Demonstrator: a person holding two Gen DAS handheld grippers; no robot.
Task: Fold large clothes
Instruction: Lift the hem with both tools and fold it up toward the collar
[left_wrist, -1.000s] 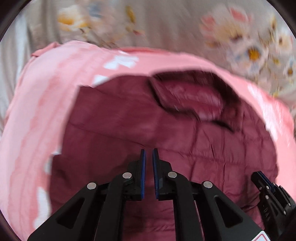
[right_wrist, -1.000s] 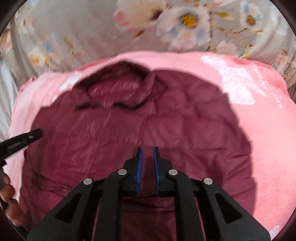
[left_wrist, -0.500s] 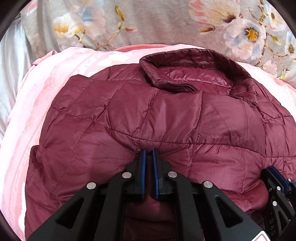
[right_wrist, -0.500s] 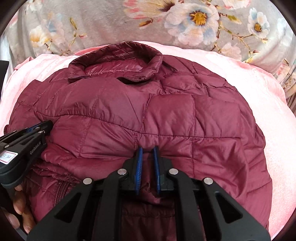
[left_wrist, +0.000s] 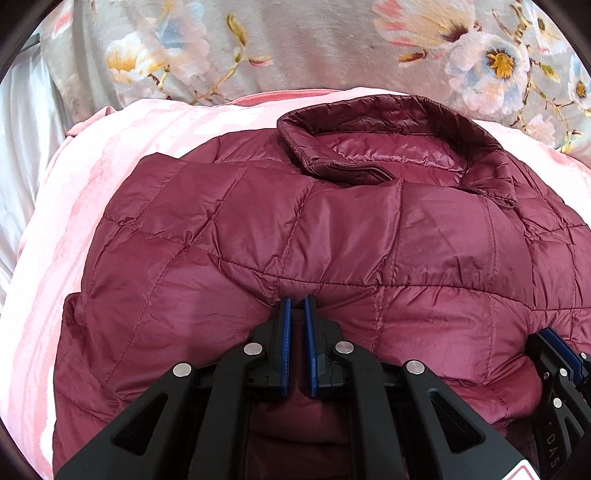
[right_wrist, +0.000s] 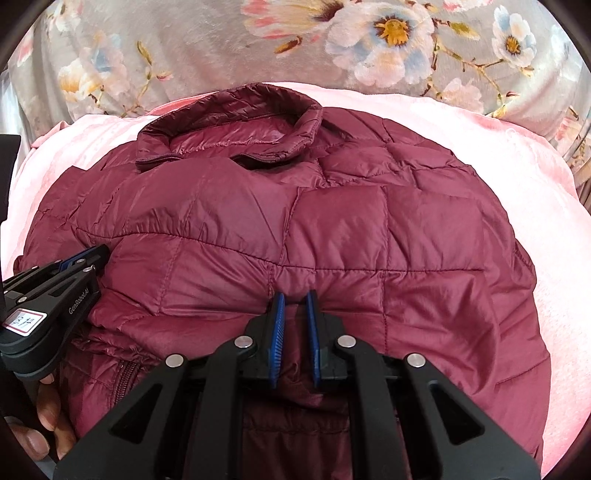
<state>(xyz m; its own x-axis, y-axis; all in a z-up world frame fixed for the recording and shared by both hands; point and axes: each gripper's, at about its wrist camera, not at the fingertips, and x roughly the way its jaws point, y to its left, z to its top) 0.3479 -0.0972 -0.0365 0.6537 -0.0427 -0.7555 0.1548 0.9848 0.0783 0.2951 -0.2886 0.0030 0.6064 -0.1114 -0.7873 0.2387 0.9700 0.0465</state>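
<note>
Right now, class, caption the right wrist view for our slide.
Right claw and left claw both pinch the maroon jacket on a pink blanket.

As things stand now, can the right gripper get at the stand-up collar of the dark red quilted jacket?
Probably not yet. The right gripper is shut on a fold of the dark red quilted jacket. The collar lies uncovered at the far end; it must let go first.

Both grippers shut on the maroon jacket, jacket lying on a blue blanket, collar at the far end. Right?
Not quite: the blanket is pink, not blue, as both wrist views show. The rest holds: the left gripper and right gripper are shut on the jacket, whose collar is at the far end.
</note>
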